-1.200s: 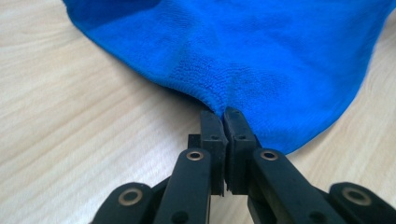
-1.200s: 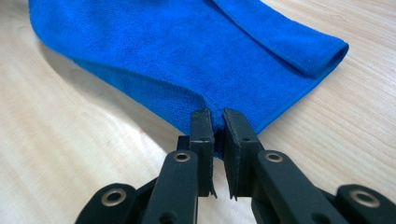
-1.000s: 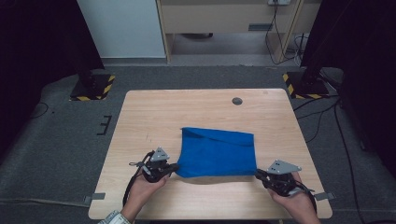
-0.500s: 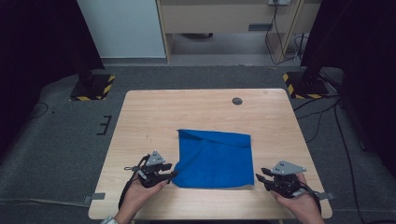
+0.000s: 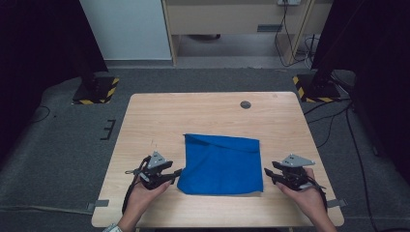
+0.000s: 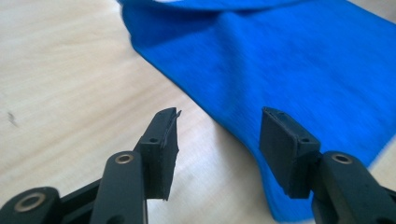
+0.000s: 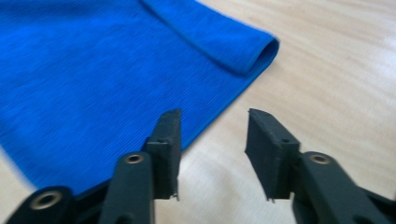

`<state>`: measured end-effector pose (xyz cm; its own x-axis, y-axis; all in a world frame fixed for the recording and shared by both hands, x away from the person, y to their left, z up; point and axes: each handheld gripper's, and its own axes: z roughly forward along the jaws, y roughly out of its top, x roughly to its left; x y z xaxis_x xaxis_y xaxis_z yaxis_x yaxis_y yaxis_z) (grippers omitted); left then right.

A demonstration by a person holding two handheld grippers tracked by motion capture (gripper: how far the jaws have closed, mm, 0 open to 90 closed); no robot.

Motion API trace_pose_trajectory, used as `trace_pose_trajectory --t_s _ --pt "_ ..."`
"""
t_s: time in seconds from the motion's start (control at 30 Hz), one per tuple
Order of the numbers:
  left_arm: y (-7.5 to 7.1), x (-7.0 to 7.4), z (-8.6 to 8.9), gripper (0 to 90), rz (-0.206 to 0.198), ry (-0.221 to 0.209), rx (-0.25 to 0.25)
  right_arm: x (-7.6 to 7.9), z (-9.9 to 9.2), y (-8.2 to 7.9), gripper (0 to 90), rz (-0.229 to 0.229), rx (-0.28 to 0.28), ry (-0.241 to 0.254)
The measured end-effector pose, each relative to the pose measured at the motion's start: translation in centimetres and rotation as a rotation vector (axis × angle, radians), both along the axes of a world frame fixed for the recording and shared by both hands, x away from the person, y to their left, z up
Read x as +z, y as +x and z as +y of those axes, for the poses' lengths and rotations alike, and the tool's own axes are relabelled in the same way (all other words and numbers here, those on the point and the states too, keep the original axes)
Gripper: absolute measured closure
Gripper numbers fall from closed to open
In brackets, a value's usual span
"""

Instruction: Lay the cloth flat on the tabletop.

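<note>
Fold step done, cloth let go.
Blue cloth [image 5: 221, 163] lies folded at table [image 5: 193, 116] centre-front. Left gripper [image 6: 218, 135] & right gripper [image 7: 212, 140] jaws just opened, part-open, nothing between. Next, prob.: re-grip edges for 2nd fold.

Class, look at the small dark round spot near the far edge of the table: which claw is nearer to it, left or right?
Right. The right claw sits beside the blue cloth's right edge, nearer the dark spot. The left claw sits at the cloth's near left corner, farther from it.
</note>
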<state>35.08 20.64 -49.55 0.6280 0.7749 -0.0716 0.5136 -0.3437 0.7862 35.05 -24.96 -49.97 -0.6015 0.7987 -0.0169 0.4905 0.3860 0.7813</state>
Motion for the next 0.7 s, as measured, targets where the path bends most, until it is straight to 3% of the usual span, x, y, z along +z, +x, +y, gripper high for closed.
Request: trace_pose_trajectory --t_s 0.23,0.33,0.47,0.7 --pt "2.6 -0.9 -1.2 48.1 -0.034 0.026 -0.001 -0.4 1.7 3.8 72.7 -0.027 0.028 -0.007" --pt "4.2 -1.2 -1.8 48.4 -0.046 0.055 0.004 -0.7 3.2 5.3 70.9 -0.023 0.046 -0.017" --pt "5.8 -1.7 -2.3 48.6 -0.042 0.047 0.017 -0.9 5.0 7.1 65.8 -0.019 0.066 -0.036" --pt "7.0 -2.8 -4.0 47.2 -0.038 0.112 -0.024 -1.4 7.2 9.3 57.3 -0.021 0.087 -0.101"
